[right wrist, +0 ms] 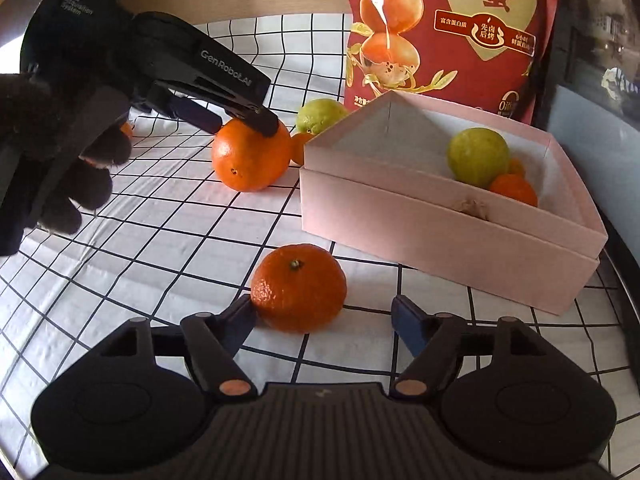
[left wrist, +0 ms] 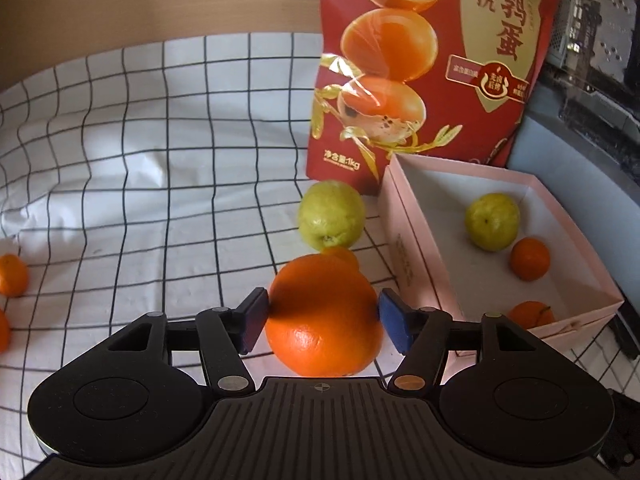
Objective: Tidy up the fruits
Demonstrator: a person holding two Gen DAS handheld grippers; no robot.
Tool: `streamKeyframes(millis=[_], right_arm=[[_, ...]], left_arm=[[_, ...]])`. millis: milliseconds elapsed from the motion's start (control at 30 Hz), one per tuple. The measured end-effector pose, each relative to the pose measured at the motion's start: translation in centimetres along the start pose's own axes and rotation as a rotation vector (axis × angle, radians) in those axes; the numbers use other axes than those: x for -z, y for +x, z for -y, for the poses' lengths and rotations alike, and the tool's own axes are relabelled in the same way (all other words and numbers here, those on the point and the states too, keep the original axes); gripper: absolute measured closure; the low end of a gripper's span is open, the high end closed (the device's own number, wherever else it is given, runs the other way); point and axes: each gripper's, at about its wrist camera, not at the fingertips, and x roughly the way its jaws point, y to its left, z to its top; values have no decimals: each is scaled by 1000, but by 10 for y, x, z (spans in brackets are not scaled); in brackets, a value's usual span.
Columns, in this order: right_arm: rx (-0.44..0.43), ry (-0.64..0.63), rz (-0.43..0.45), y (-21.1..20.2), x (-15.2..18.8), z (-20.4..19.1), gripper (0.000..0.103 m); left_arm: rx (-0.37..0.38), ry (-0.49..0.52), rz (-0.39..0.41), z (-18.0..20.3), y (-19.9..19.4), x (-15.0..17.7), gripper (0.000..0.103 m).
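Left gripper (left wrist: 322, 316) clamped across the widest part of a big orange (left wrist: 325, 316), centre frame, beside the pink box (left wrist: 416, 256). Right gripper (right wrist: 322, 318) spread around a mandarin (right wrist: 298, 288), lower centre. Both fruits probably firm, rounded, liable to roll.

Two green guavas (left wrist: 331, 214) (left wrist: 492, 221), one big orange (left wrist: 325, 316), one pink box (left wrist: 416, 248).
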Motion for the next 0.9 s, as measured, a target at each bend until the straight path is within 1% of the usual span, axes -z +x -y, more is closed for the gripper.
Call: streamKeyframes(millis=[67, 200, 333, 400, 500, 700, 900], right_arm=[[4, 2, -1, 0, 0, 0, 26], [13, 11, -3, 0, 1, 1, 22], [16, 15, -1, -1, 1, 2, 21], [17, 17, -1, 0, 1, 2, 21], [15, 20, -3, 0, 1, 4, 19], [7, 21, -5, 0, 0, 4, 16], [-1, 27, -3, -1, 0, 5, 16]], left_arm=[[-9, 2, 2, 3, 2, -1, 34], [-34, -1, -29, 1, 13, -4, 29], [-7, -61, -53, -11, 19, -5, 27], [7, -80, -62, -13, 19, -6, 27], [6, -60, -64, -10, 17, -5, 28], [-3, -58, -42, -7, 7, 4, 28], [36, -134, -57, -21, -8, 11, 29]])
